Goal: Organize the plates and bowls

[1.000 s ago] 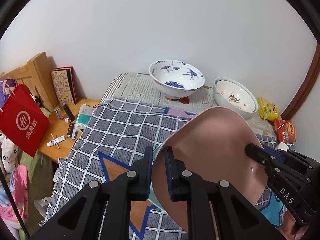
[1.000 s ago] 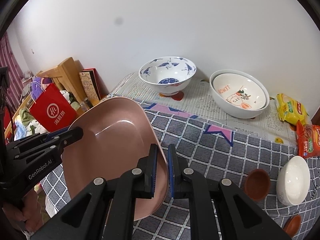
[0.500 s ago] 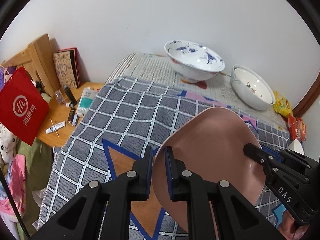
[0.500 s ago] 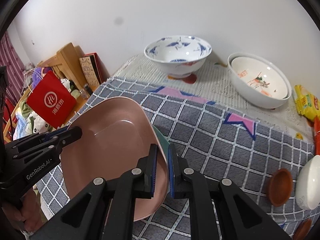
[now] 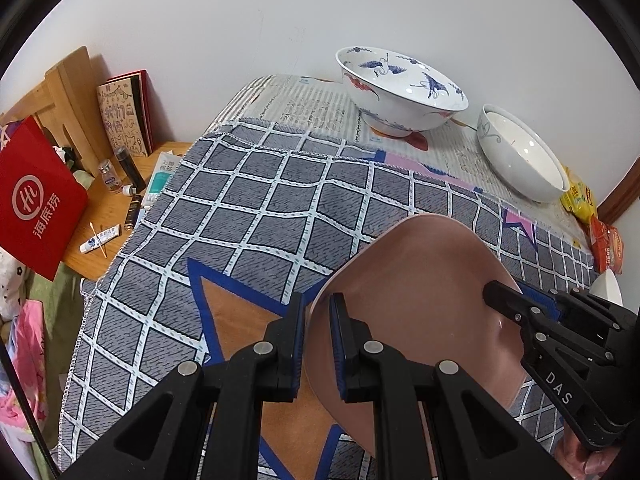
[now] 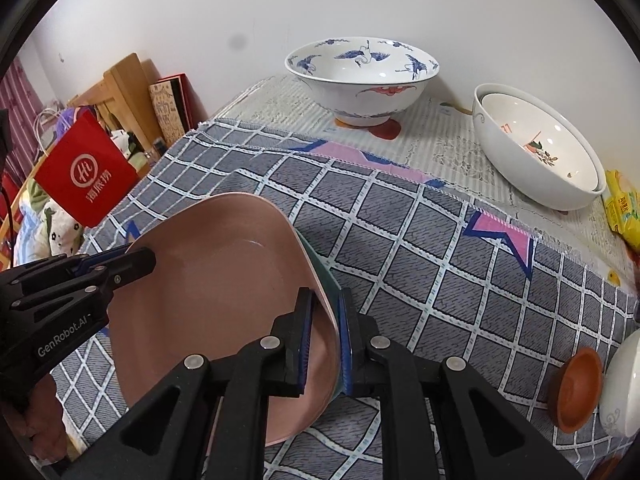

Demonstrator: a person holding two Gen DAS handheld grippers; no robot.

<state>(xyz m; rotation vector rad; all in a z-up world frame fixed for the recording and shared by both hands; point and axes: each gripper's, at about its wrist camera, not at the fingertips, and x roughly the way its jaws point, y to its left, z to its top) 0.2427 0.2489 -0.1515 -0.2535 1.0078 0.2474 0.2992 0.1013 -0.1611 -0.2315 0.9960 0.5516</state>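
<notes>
A pink square plate (image 5: 420, 300) (image 6: 208, 280) hangs tilted low over the checked cloth (image 5: 280, 208), with a teal plate edge (image 6: 320, 272) showing under it. My left gripper (image 5: 316, 304) is shut on the plate's left rim and appears in the right wrist view at the plate's left side (image 6: 120, 264). My right gripper (image 6: 325, 300) clamps the opposite rim, its jaws opening slightly with both plate edges between the pads; it also shows in the left wrist view (image 5: 504, 296). A blue crane bowl (image 5: 400, 92) (image 6: 360, 80) and nested white bowls (image 5: 520, 156) (image 6: 540, 152) stand at the back.
A small brown dish (image 6: 576, 388) and a small white bowl (image 6: 624, 384) sit at the cloth's right edge. Snack packets (image 5: 580, 196) lie at the back right. A red bag (image 5: 36, 200) and a wooden side table with bottles (image 5: 116, 200) stand to the left.
Both grippers have come down together with the pink plate, closer to the cloth. The back bowls now sit higher in both views.
</notes>
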